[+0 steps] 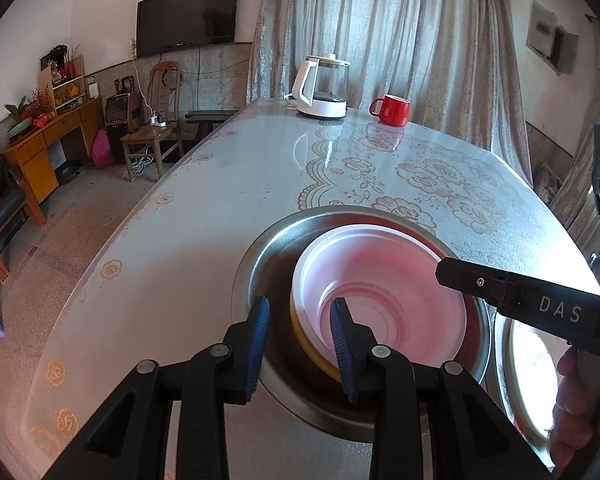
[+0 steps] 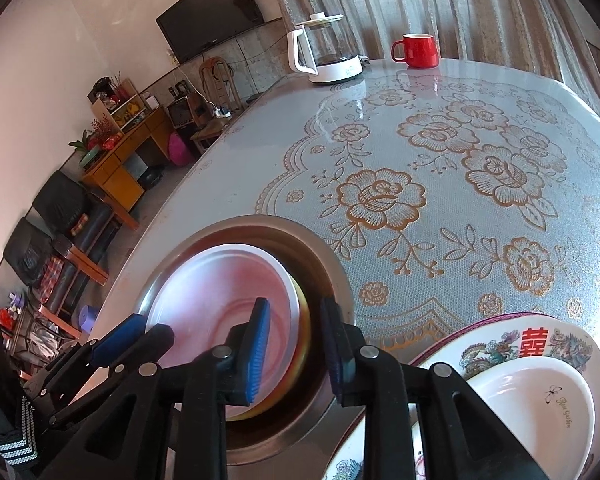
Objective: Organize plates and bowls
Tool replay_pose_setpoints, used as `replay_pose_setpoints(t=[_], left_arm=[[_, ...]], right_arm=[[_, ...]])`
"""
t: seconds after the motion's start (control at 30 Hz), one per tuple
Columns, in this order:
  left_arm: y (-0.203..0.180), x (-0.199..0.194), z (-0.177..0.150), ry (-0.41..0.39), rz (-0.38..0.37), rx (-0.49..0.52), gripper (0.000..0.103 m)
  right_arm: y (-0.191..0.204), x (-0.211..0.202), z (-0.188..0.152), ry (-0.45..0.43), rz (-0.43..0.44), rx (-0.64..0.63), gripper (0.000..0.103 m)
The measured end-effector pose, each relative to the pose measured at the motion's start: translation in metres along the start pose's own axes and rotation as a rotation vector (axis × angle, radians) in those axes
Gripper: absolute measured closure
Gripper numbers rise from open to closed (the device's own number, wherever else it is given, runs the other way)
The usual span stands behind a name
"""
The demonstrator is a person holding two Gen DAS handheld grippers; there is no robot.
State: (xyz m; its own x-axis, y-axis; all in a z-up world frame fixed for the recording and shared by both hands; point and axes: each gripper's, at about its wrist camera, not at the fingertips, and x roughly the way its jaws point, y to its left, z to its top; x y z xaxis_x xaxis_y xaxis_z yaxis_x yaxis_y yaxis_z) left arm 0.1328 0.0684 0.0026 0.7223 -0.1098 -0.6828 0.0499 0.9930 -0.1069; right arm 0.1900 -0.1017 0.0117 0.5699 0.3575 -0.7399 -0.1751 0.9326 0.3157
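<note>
Left wrist view: both grippers straddled the white bowl's (image 1: 380, 300) rim.
It looked light, smooth and slippery; the thin rim seemed the best hold. Left gripper (image 1: 300, 344) and right gripper (image 2: 296, 352) fingers were wide, gripping nothing.

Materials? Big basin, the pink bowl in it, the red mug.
Basin: looks like stainless steel, with a brushed grey sheen and mirror-like rim. Pink bowl: probably plastic or melamine, thin, matte and evenly coloured. Red mug: likely glazed ceramic, glossy.

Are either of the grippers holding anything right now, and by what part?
Both grippers straddle the pink bowl's rim, left gripper on its left side, right gripper on its right. Jaws look open, so no firm hold yet.
</note>
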Motion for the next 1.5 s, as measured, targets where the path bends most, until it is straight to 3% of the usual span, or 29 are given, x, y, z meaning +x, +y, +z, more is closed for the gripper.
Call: replay_pose_setpoints(t=[0.13,0.27,0.5,0.63,0.93,0.97,1.1,1.33,1.47,1.5], left_arm=[[0.006,-0.01,-0.004,-0.013,-0.001,-0.025,0.071],[0.014,-0.014,-0.008,-0.015,0.001,-0.054,0.063],[0.027,-0.014,-0.018,0.0,0.02,-0.109,0.06],[0.038,-0.015,-0.024,0.014,-0.034,-0.163,0.057],[0.048,-0.011,-0.027,0.028,-0.127,-0.246,0.057],[0.048,-0.01,-0.027,0.032,-0.133,-0.25,0.057],[0.051,-0.007,-0.025,0.035,-0.149,-0.263,0.058],[0.048,0.0,-0.024,0.001,-0.12,-0.227,0.055],[0.053,0.006,-0.024,0.005,-0.149,-0.257,0.056],[0.055,0.008,-0.024,0.009,-0.156,-0.264,0.056]], right_arm=[[-0.003,-0.009,-0.002,-0.018,0.013,0.017,0.076],[-0.009,-0.015,-0.006,-0.026,0.018,0.037,0.075],[-0.03,-0.024,-0.016,-0.032,0.075,0.112,0.067],[-0.038,-0.029,-0.018,-0.044,0.134,0.135,0.062],[-0.031,-0.026,-0.014,-0.054,0.073,0.072,0.062],[-0.028,-0.025,-0.013,-0.054,0.05,0.054,0.064],[-0.03,-0.014,-0.011,-0.022,0.013,0.056,0.088],[-0.032,0.0,-0.009,0.038,0.039,0.065,0.088],[-0.033,0.008,-0.01,0.061,0.06,0.077,0.087],[-0.033,0.009,-0.009,0.068,0.055,0.076,0.082]])
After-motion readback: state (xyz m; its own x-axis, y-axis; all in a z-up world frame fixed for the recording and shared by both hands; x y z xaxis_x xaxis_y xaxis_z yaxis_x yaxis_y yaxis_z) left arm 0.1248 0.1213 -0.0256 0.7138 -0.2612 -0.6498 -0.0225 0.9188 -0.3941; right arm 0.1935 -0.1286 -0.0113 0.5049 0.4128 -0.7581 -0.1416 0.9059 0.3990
